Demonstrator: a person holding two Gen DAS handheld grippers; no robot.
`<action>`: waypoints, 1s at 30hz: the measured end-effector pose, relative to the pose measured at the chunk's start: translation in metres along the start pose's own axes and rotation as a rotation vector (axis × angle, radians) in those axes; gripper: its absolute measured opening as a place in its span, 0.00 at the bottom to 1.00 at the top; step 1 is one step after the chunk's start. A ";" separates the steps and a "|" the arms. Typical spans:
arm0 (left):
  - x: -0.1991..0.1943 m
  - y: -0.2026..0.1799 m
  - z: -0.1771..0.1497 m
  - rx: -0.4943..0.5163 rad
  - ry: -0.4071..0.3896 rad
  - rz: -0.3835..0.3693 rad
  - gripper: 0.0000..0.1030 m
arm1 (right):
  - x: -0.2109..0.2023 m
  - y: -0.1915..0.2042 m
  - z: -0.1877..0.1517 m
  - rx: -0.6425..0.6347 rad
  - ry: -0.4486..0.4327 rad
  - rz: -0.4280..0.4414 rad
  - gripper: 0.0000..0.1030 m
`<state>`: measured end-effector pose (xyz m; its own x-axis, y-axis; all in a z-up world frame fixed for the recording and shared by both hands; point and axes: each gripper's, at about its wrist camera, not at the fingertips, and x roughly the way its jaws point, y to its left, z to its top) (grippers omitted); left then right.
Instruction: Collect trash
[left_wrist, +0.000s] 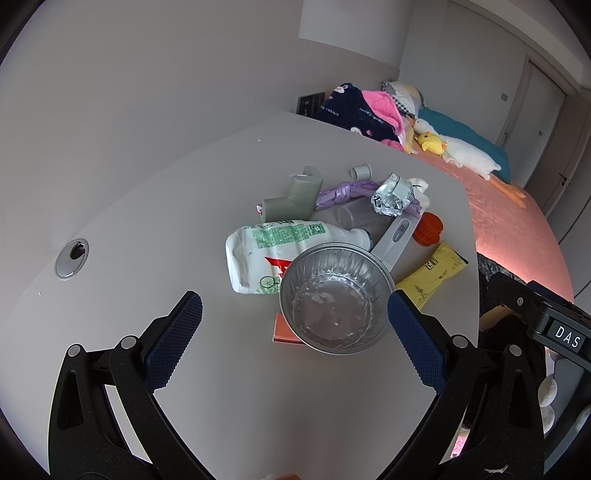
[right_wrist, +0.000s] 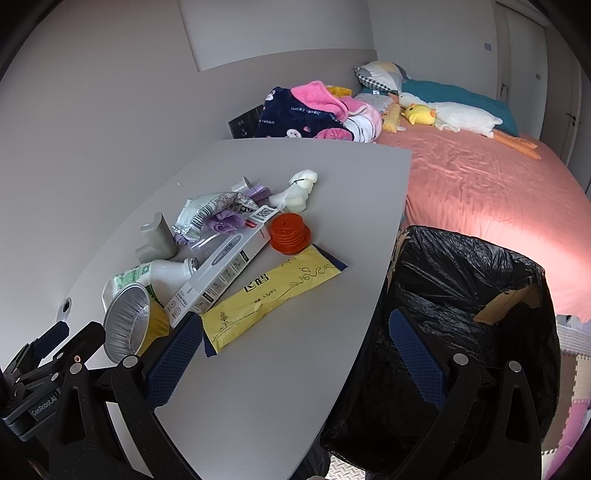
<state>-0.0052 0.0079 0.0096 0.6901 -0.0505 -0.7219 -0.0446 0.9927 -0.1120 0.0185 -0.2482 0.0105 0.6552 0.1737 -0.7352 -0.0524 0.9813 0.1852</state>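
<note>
Two grippers face a heap of trash gathered near the middle of the grey worktop (left_wrist: 147, 206). The left gripper (left_wrist: 295, 317) has its jaws spread wide, one on each side of the foil bowl (left_wrist: 334, 299) at lower centre of the left wrist view; no pad touches the rim, a stance suited to closing on that bowl first. Behind the bowl lie a crushed white bottle (left_wrist: 269, 251), a grey pipe elbow (left_wrist: 295, 197) and a white carton (right_wrist: 225, 269). The right gripper (right_wrist: 295, 354) also has its jaws spread and empty, straddling the worktop edge; the yellow packet (right_wrist: 273, 291) lies just ahead. At lower right of the right wrist view stands a bin with black liner (right_wrist: 465, 295), mouth open beside the worktop, placed to receive what is lifted off.
</note>
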 end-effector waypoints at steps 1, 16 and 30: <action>0.000 0.000 0.000 0.000 -0.001 0.000 0.94 | -0.001 0.000 0.000 0.001 -0.002 0.000 0.97; 0.000 -0.004 -0.001 0.018 -0.008 -0.010 0.94 | -0.003 -0.002 -0.001 0.004 -0.006 -0.004 0.97; 0.006 -0.003 -0.003 0.021 0.011 -0.013 0.94 | 0.005 -0.006 -0.004 0.012 0.004 -0.004 0.97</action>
<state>-0.0030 0.0045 0.0034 0.6828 -0.0641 -0.7278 -0.0210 0.9940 -0.1072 0.0192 -0.2525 0.0032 0.6528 0.1700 -0.7382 -0.0405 0.9809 0.1900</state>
